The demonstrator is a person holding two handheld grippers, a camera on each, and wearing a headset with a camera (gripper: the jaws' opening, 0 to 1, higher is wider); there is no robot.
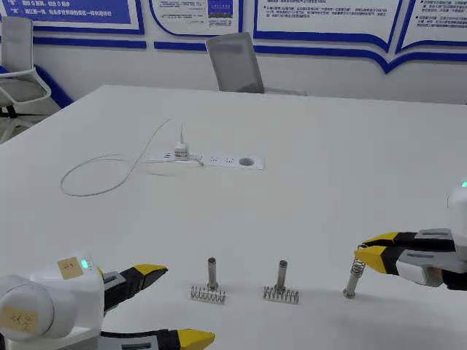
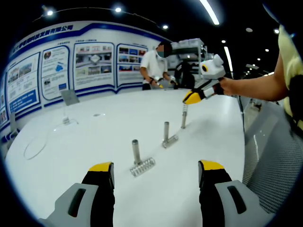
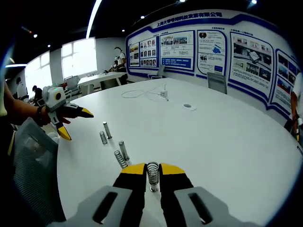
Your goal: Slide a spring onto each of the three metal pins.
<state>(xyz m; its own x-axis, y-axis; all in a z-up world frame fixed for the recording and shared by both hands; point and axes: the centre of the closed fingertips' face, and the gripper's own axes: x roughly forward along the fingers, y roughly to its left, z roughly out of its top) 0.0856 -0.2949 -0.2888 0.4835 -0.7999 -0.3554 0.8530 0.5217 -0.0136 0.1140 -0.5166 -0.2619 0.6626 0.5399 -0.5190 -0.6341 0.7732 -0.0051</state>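
The white worktop spans the room. One grey chair stands at its far edge, a second chair off its far-left corner. The wall carries blue-bordered posters. Ceiling light strips and a bright window supply illumination.

The head view looks down from above the near edge of the white table, facing across the middle pin to the power strip and poster wall beyond it. The left gripper view sits low over the tabletop, left of that pin and near it, facing past it toward the right gripper. The right gripper view sits closer still, just right of the pin, facing back past it at the left gripper. All three share the middle pin and the tabletop around it.
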